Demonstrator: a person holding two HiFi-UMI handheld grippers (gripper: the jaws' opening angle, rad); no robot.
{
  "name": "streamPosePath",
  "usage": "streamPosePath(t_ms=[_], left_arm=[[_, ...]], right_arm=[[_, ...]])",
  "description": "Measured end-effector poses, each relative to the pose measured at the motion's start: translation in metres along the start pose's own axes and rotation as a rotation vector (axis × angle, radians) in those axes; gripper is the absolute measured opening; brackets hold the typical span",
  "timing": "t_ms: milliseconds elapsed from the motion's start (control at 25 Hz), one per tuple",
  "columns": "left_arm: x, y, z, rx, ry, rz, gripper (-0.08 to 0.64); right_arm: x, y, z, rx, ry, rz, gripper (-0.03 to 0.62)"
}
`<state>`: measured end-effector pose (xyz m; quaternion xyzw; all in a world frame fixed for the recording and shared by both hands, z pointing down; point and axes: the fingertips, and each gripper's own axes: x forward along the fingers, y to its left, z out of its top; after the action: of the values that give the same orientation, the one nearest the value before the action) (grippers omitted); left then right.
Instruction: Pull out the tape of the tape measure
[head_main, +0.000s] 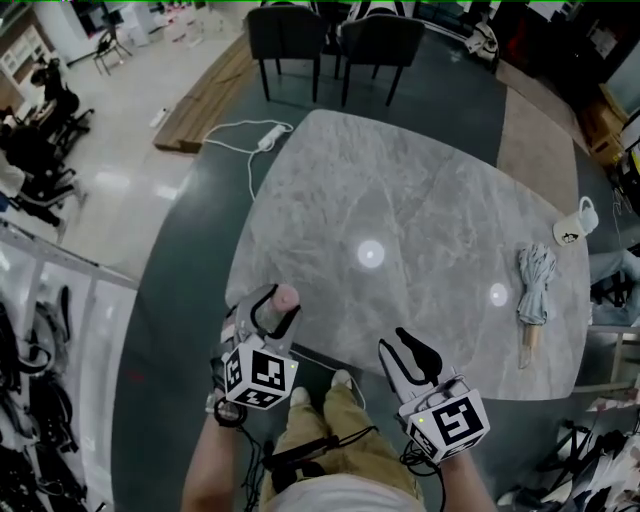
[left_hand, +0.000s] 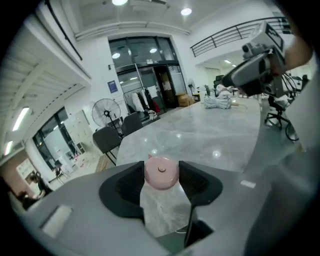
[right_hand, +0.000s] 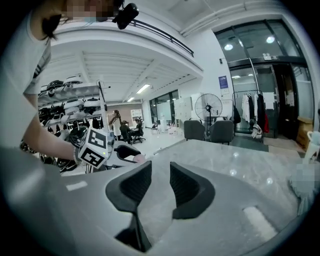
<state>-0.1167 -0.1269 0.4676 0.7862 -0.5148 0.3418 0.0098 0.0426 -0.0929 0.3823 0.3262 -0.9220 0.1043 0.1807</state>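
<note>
Nearest, the left gripper (head_main: 272, 308) clamps a round pink tape measure (left_hand: 161, 173) between its pads, just over the near edge of the grey marble table (head_main: 400, 200). The right gripper (head_main: 412, 358) hangs beside it with its jaws parted, holding nothing. Far right lie a folded umbrella (head_main: 533, 280) and a white mug (head_main: 573, 226) whose dark print is unreadable. Black chairs (head_main: 285, 35) stand beyond.

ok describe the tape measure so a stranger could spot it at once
Find the grey marble table, then its near left edge. The left gripper there clamps a small round disc, the tape measure. It is the only pink thing; the mug and umbrella sit far right.
</note>
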Motion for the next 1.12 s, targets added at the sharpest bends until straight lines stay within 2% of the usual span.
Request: streamPosePath(t_ms=[200, 360, 600, 880, 1120], left_arm=[[-0.022, -0.007, 0.015, 0.189, -0.026, -0.053, 0.229], [-0.036, -0.016, 0.031, 0.274, -0.067, -0.095, 0.229], [-0.055, -0.04, 0.053, 0.437, -0.134, -0.17, 0.229], [-0.065, -0.062, 0.071, 0.55, -0.179, -0.238, 0.23], [-0.069, -0.077, 0.076, 0.639, -0.189, -0.295, 0.232]], right_arm=[[0.007, 0.009, 0.016, -0.188, -0.015, 0.061, 0.109], [0.015, 0.02, 0.022, -0.363, 0.025, 0.117, 0.11], [0.027, 0.033, 0.033, -0.614, 0.026, 0.202, 0.117], [0.035, 0.048, 0.024, -0.942, 0.068, 0.315, 0.12], [0.039, 0.054, 0.014, -1.167, 0.111, 0.375, 0.12]])
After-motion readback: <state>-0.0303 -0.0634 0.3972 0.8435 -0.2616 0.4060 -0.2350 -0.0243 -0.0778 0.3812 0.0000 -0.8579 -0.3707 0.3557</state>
